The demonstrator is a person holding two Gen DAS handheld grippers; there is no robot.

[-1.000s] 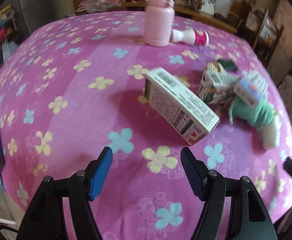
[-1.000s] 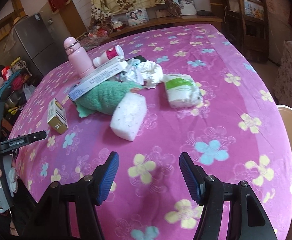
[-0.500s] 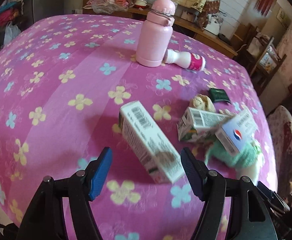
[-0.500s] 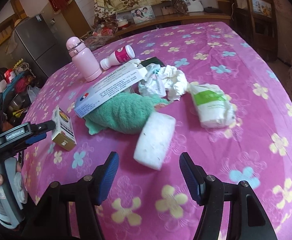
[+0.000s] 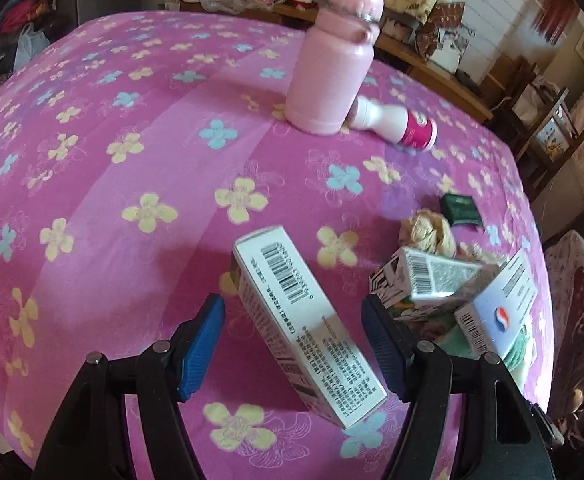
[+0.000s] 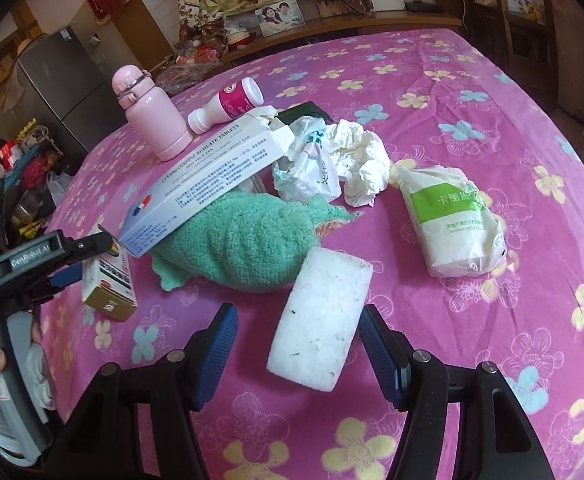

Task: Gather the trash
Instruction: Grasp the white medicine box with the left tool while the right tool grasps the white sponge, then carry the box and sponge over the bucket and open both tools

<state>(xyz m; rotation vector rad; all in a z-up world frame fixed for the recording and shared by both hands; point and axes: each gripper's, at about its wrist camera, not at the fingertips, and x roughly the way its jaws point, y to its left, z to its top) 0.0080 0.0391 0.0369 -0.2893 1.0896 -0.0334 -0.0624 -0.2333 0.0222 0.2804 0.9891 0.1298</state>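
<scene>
A small white medicine box (image 5: 308,328) lies on the pink flowered tablecloth (image 5: 131,152), its near end between the open jaws of my left gripper (image 5: 294,340); neither pad touches it. It also shows in the right wrist view (image 6: 109,284). My right gripper (image 6: 296,350) is open with a white sponge block (image 6: 320,316) between its jaws, untouched. Behind it lie a green towel (image 6: 243,240), a long tablet box (image 6: 199,176), crumpled paper (image 6: 360,160), a plastic bag (image 6: 308,160) and a tissue pack (image 6: 452,220).
A pink flask (image 5: 336,60) stands at the back with a white-and-pink bottle (image 5: 396,124) lying beside it. A small carton (image 5: 424,284), a dark green packet (image 5: 460,208) and a crumpled wad (image 5: 428,232) lie right of the medicine box. The table edge is near the left gripper (image 6: 23,264).
Both grippers have moved forward and lower. The medicine box now sits between the left jaws, and the sponge between the right jaws. Both stay open.
</scene>
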